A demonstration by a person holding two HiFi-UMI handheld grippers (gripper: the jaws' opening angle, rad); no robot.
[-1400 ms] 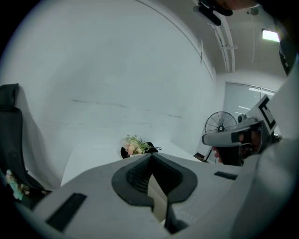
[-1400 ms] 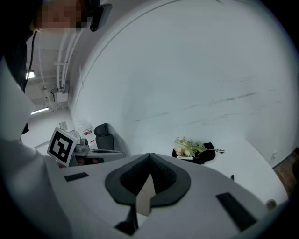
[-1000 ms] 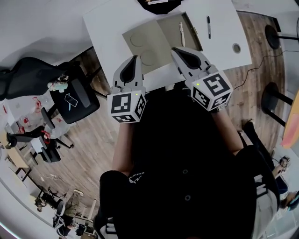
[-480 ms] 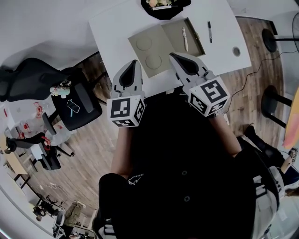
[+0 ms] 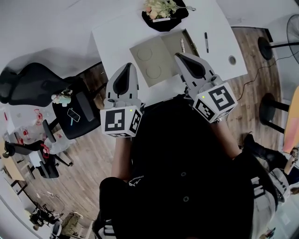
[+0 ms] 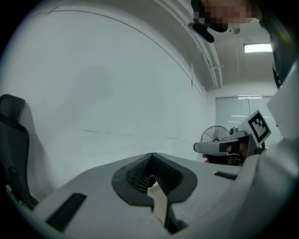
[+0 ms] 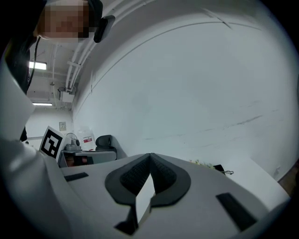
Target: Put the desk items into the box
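Observation:
In the head view, a flat tan box (image 5: 174, 43) lies open on the white desk (image 5: 117, 35), with its lid (image 5: 148, 60) folded out to the left. A pale pen (image 5: 182, 45) lies inside the box. A black pen (image 5: 206, 42) rests on the desk to the right of it. My left gripper (image 5: 127, 66) and right gripper (image 5: 180, 56) are held up near the desk's front edge, both shut and holding nothing. The gripper views show the left gripper (image 6: 150, 173) and the right gripper (image 7: 149, 169) pointing at a bare white wall.
A black dish with flowers (image 5: 162, 9) sits at the desk's far edge, and a cable hole (image 5: 232, 59) is at its right. Black office chairs (image 5: 32, 84) stand on the wooden floor to the left. Round stools (image 5: 271, 105) and a fan (image 5: 292, 28) stand to the right.
Both grippers have risen and drawn slightly apart, and they stay shut. The desk has slid toward the top of the head view, bringing the flower dish into sight.

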